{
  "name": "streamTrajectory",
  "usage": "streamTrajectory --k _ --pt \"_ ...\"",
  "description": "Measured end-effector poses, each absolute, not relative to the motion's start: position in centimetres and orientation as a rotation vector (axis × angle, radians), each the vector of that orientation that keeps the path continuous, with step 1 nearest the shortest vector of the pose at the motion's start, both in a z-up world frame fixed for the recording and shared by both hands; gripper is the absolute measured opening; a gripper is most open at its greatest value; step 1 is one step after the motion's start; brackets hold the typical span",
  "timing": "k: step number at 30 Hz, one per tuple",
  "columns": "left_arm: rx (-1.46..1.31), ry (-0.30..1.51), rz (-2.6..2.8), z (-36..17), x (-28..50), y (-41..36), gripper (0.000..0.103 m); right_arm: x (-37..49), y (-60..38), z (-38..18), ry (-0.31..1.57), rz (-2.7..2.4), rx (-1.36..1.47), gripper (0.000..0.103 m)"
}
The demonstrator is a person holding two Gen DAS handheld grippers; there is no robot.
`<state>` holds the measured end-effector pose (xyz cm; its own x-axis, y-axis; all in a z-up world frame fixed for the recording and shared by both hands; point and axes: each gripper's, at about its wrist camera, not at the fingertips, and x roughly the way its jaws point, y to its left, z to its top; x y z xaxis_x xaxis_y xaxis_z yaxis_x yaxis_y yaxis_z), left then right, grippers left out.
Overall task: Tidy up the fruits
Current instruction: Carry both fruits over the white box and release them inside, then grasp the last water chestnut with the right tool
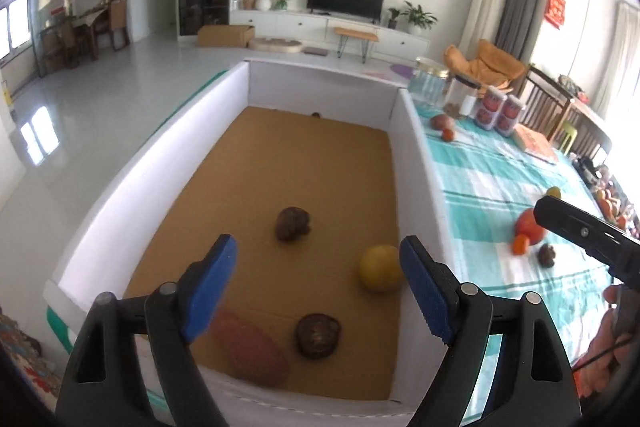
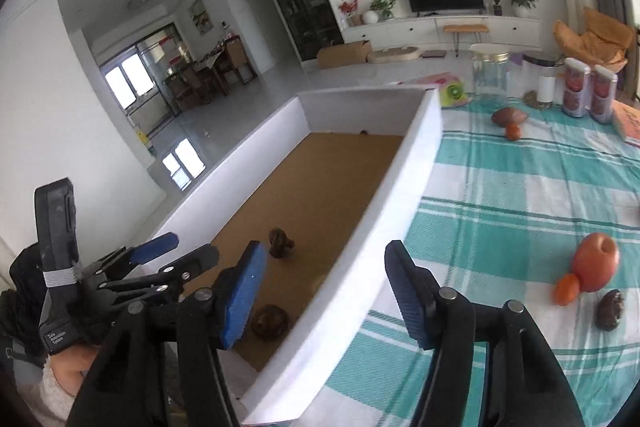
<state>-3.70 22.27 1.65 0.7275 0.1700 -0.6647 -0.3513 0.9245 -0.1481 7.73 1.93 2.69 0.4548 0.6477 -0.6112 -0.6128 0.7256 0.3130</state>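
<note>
Over the white box [image 1: 416, 163], left tool [image 1: 318, 283] jaws apart, empty; right tool [image 2: 324, 291] likewise, straddling the box wall. Four fruits lie inside (yellow one [image 1: 379, 267] nearest the wall). Judged between picks; next needs reaching the orange fruit [image 2: 596, 261] on the worktop [image 2: 520, 187].

Left gripper [image 1: 316, 291] fingers spread above the box [image 1: 416, 163] holding four fruits.

Behind the left gripper's blue left pad [image 1: 208, 291], the reddish oval fruit [image 1: 256, 355] is partly covered. From the right wrist, the white box wall [image 2: 360, 267] hides most of a pale yellow round fruit [image 2: 318, 283]. A tiny dark speck [image 1: 316, 114] by the box's far wall is too small to identify.
</note>
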Motion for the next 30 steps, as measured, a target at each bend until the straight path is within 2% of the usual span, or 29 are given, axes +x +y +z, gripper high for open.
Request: streamTrajectory --k 3,6,9,13,21,30 --pt "-0.257 0.669 0.161 2.6 -3.8 18.5 0.089 8.1 -4.5 0.7 0.743 0.605 0.078 0.076" --pt "-0.21 0.678 0.001 2.7 -2.9 13.5 0.094 8.6 -11.0 -3.6 0.802 0.406 0.108 0.077" --pt "-0.18 0.749 -0.138 1.2 -1.1 8.9 0.094 8.3 -17.0 -7.9 0.885 0.264 0.237 0.077" --pt "-0.157 0.856 -0.217 -2.7 2.0 4.5 0.094 8.1 -22.3 -8.7 0.87 0.202 0.467 0.077" --pt "-0.038 0.894 -0.089 -8.8 5.9 2.6 0.094 6.9 -22.3 -8.4 0.836 0.204 0.476 0.077" --pt "-0.005 0.907 -0.041 -11.2 7.7 3.2 0.094 7.4 -22.4 -9.2 0.86 0.214 0.495 0.077"
